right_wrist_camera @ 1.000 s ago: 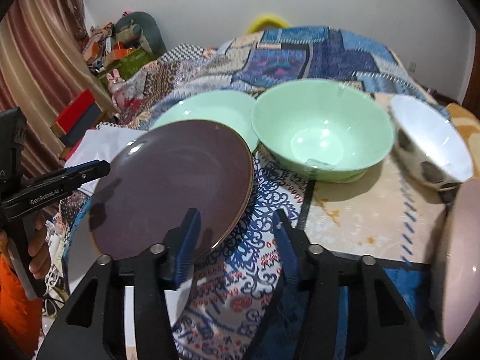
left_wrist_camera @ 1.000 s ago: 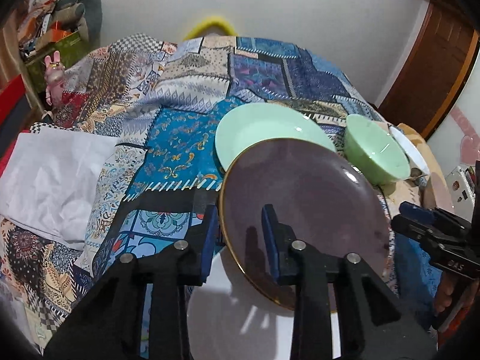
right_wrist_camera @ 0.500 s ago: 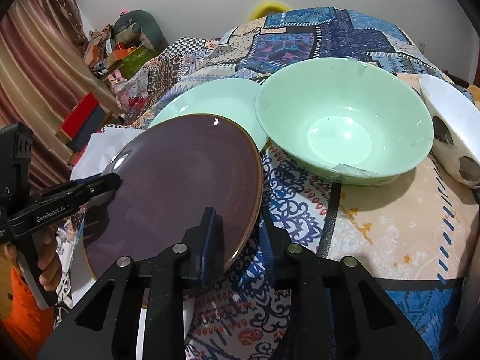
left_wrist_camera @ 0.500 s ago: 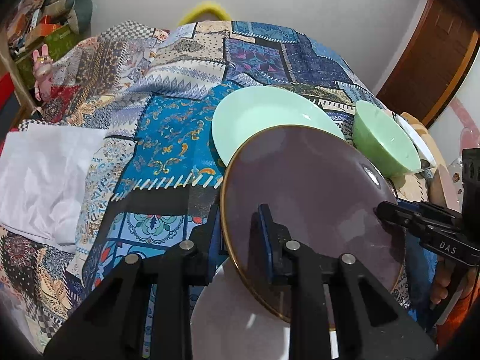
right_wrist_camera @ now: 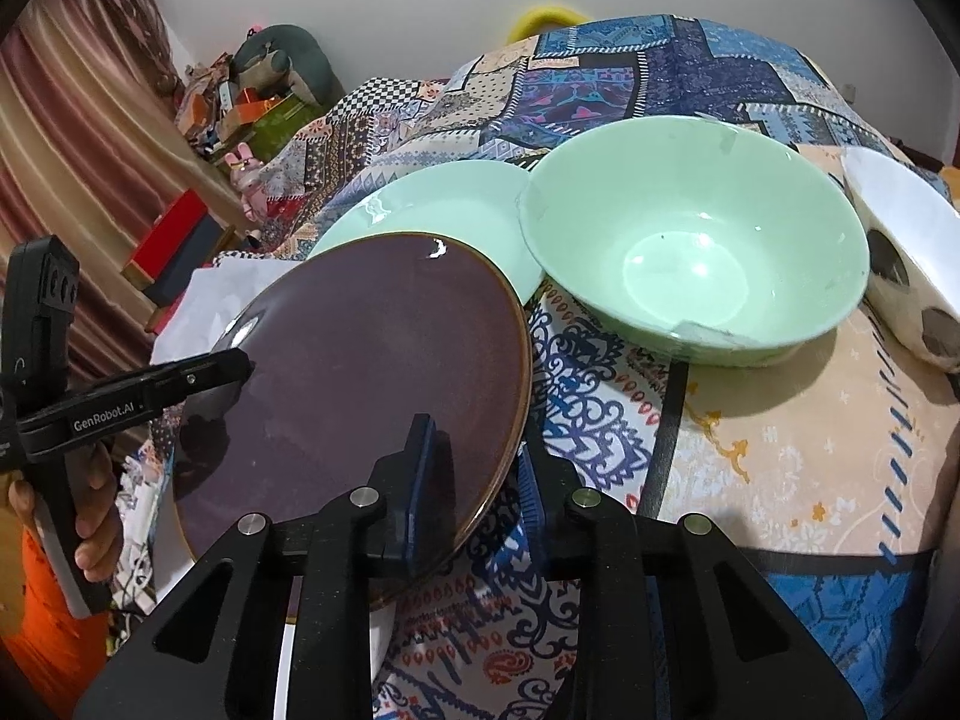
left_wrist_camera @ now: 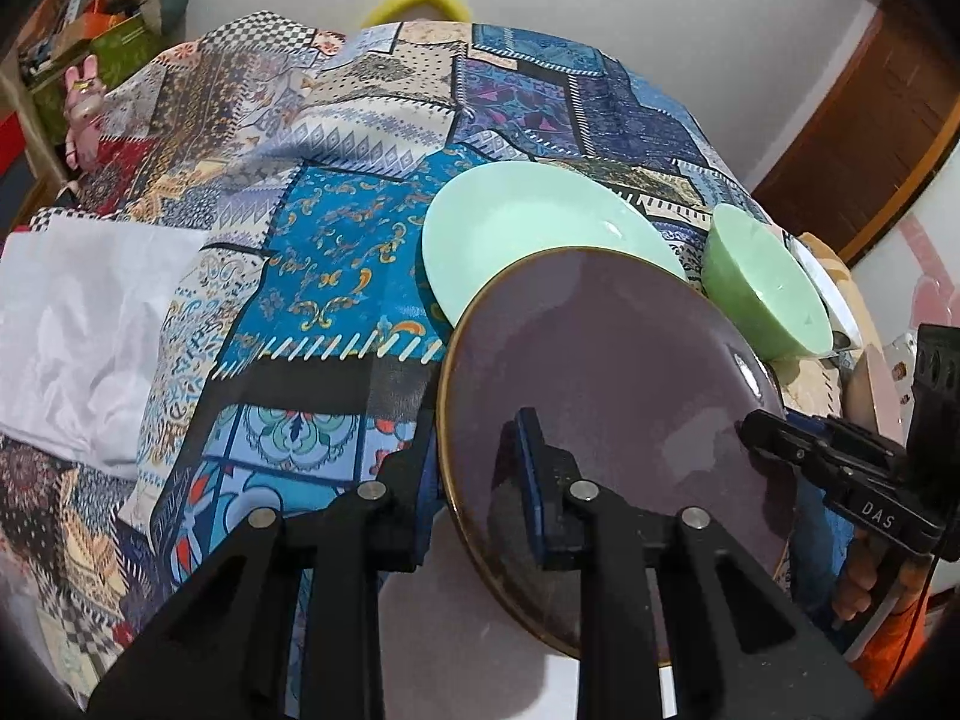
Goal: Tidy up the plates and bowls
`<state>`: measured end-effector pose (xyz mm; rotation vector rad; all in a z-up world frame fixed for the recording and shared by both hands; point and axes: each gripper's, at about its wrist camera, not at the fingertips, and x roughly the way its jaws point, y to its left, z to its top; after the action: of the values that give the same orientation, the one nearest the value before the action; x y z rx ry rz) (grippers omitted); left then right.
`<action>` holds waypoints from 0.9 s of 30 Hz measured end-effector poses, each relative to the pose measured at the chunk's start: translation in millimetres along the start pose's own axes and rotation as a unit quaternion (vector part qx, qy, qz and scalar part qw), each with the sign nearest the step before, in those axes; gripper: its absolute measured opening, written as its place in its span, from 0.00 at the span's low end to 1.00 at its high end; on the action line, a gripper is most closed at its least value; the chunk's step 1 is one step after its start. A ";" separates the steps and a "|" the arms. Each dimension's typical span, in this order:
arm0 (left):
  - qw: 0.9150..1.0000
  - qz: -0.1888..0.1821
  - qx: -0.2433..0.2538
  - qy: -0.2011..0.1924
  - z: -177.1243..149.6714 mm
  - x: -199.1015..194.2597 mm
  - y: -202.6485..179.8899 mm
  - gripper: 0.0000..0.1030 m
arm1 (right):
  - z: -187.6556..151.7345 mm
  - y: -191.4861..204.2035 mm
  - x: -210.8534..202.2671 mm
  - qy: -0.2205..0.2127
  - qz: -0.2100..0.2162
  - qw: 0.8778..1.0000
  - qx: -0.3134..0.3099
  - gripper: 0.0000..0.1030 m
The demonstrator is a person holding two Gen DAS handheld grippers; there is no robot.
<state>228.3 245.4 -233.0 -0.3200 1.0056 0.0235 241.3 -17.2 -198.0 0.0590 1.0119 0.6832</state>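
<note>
A dark purple plate (left_wrist_camera: pixel 606 372) with a gold rim is held up off the bed by both grippers; it also shows in the right wrist view (right_wrist_camera: pixel 360 372). My left gripper (left_wrist_camera: pixel 474 450) is shut on its left rim. My right gripper (right_wrist_camera: pixel 474 462) is shut on its right rim, and shows from the side in the left wrist view (left_wrist_camera: pixel 756 420). A pale green plate (left_wrist_camera: pixel 528 228) lies flat just beyond it. A green bowl (right_wrist_camera: pixel 690 240) stands right of that plate. A white spotted bowl (right_wrist_camera: pixel 906 246) sits further right.
A patchwork bedspread (left_wrist_camera: pixel 336 240) covers the bed. A white plate (left_wrist_camera: pixel 468 648) lies under the purple plate at the near edge. White cloth (left_wrist_camera: pixel 78 330) lies at left. Clutter and a curtain (right_wrist_camera: pixel 90 138) are at the far left, a wooden door (left_wrist_camera: pixel 870 138) at right.
Both grippers have closed onto the purple plate's opposite rims and lifted it; the plate now sits higher and overlaps more of the pale green plate.
</note>
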 end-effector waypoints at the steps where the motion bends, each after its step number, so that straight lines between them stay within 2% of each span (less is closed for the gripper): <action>1: 1.000 0.000 -0.001 0.000 -1.6 -0.9 -1.0 0.23 | -0.7 -0.9 -0.9 0.000 0.000 1.000 0.003 0.23; 12: 1.000 -0.009 -0.001 -0.015 -18.0 -22.1 -24.7 0.23 | -12.4 -9.3 -19.6 -0.007 -0.002 1.000 0.021 0.23; 27: 0.999 -0.022 0.014 -0.019 -42.7 -52.1 -69.7 0.23 | -32.3 -19.3 -71.0 -0.032 -0.009 0.999 0.026 0.23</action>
<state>176.5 173.9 -193.0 -0.3154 0.9607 -0.0232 200.9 -80.1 -168.4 0.1177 0.9670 0.6351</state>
